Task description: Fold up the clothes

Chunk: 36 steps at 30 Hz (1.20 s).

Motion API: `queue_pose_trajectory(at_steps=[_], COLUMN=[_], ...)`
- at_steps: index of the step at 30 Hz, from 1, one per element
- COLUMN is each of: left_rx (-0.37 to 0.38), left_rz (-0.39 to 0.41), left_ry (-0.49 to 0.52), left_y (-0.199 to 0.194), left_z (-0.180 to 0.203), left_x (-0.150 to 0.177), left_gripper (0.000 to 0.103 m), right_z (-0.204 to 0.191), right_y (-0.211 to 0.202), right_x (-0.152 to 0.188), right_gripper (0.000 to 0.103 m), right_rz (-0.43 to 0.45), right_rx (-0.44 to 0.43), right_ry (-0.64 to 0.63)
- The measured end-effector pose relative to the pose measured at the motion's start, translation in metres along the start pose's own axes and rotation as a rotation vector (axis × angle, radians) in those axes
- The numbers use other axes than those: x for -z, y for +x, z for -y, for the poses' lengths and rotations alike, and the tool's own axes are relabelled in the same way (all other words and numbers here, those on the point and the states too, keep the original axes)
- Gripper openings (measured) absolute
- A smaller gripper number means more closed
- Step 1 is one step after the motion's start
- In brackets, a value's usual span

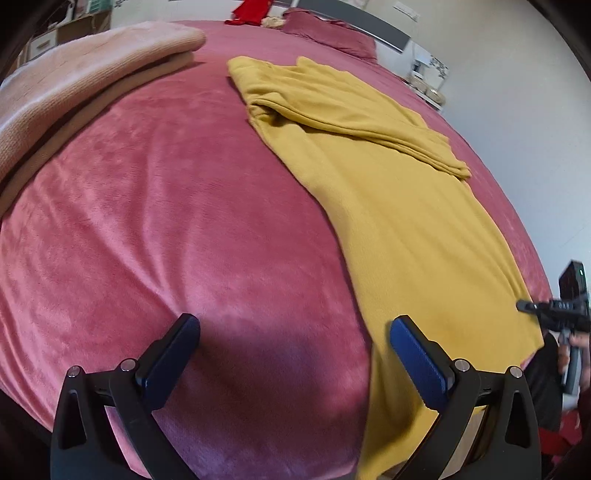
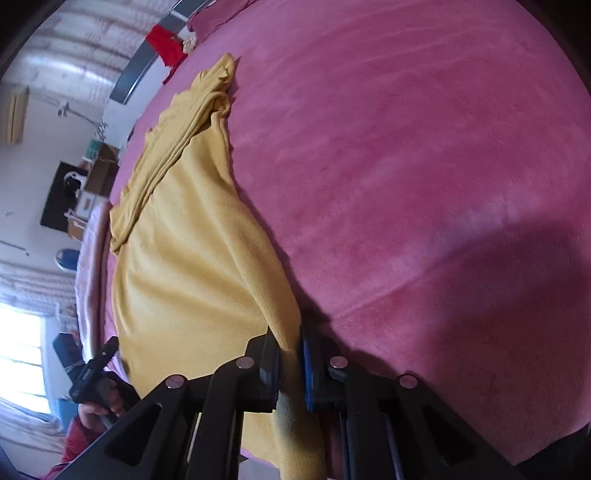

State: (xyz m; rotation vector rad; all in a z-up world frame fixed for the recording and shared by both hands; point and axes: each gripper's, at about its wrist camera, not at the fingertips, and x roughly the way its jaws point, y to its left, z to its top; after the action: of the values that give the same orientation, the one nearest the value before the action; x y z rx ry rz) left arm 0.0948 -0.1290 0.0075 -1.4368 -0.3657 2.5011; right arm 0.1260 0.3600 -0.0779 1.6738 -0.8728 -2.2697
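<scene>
Yellow garment (image 1: 399, 206): spread flat on the pink bed cover (image 1: 177, 221), running from the near edge of the bed toward the far headboard; its far part is folded over itself in a thick band of layers.
Garment near edge: hangs over the near side of the bed, by the right claw's side.
Right claw (image 2: 290, 365): closed tight on the near edge of the yellow garment, a bunched strip of cloth pinched between the black pad and the blue pad; the cloth rises slightly from the bed where it is pinched.
Left claw (image 1: 295, 350): wide open, holding nothing; its left finger is over bare pink cover, its right finger (image 1: 417, 362) over the garment's left border, the border running between the two.
Person: a hand (image 1: 576, 350) on the right claw's grip shows at the right rim of the left wrist view.
Beige blanket (image 1: 85, 74): folded, far left on the bed, well apart from the garment.
Red cloth (image 1: 251, 13): at the far headboard.
</scene>
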Motion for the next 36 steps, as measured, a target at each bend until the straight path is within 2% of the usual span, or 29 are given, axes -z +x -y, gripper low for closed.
queue_pose_trajectory(at_steps=[6,10,11,14,15,16,17,21,22,23,24,25,27,31,34,36], left_rx=[0.045,0.105,0.146,0.362,0.381,0.397,0.376,0.368,0.364,0.335,0.306,0.279,0.296,0.361,0.340,0.270], left_rz=[-0.053,-0.083,-0.083,-0.087,-0.098,-0.110,-0.135,-0.141,-0.138,-0.149,-0.160,-0.170,-0.183,-0.168,-0.123,-0.067], left_ry=[0.076,0.112,0.087,0.013,0.032,0.052,0.081,0.073,0.081,0.102,0.122,0.140,0.136,0.066,0.087,0.136], left_y=[-0.003,-0.002,-0.003,-0.009,-0.009,-0.008,-0.003,-0.002,-0.003,-0.002,0.000,0.002,0.005,0.001,-0.012,-0.027], left_z=[0.015,0.023,0.019,0.010,0.013,0.017,0.023,0.026,0.028,0.032,0.035,0.039,0.039,0.022,0.023,0.027], left_x=[0.012,0.019,0.018,0.018,0.019,0.021,0.024,0.023,0.023,0.023,0.023,0.023,0.024,0.022,0.018,0.014], left_gripper=[0.103,0.103,0.103,0.103,0.103,0.103,0.103,0.102,0.097,0.068,0.025,0.017,0.017,0.016,0.010,0.010], right_z=[0.004,0.004,0.005,0.009,0.009,0.009,0.009,0.008,0.008,0.007,0.007,0.007,0.006,0.002,0.000,-0.005], right_y=[-0.005,0.000,0.001,0.001,0.001,0.002,0.002,0.003,0.003,0.003,0.004,0.004,0.004,0.007,0.007,0.007], right_x=[-0.012,-0.011,-0.011,-0.011,-0.012,-0.012,-0.012,-0.012,-0.013,-0.013,-0.013,-0.013,-0.013,-0.014,-0.014,-0.013], right_gripper=[0.008,0.008,0.008,0.008,0.007,0.007,0.007,0.008,0.008,0.008,0.008,0.008,0.009,0.009,0.009,0.009], right_rz=[0.017,0.009,0.009,0.007,0.005,0.004,0.002,-0.002,-0.003,-0.004,-0.005,-0.006,-0.009,-0.008,-0.005,-0.007], right_rx=[0.012,0.015,0.010,-0.011,-0.014,-0.017,-0.019,-0.012,-0.010,-0.008,-0.007,-0.005,-0.001,0.003,0.014,0.040], right_ry=[0.029,0.029,0.035,0.056,0.059,0.063,0.066,0.063,0.062,0.062,0.061,0.061,0.059,0.063,0.066,0.059])
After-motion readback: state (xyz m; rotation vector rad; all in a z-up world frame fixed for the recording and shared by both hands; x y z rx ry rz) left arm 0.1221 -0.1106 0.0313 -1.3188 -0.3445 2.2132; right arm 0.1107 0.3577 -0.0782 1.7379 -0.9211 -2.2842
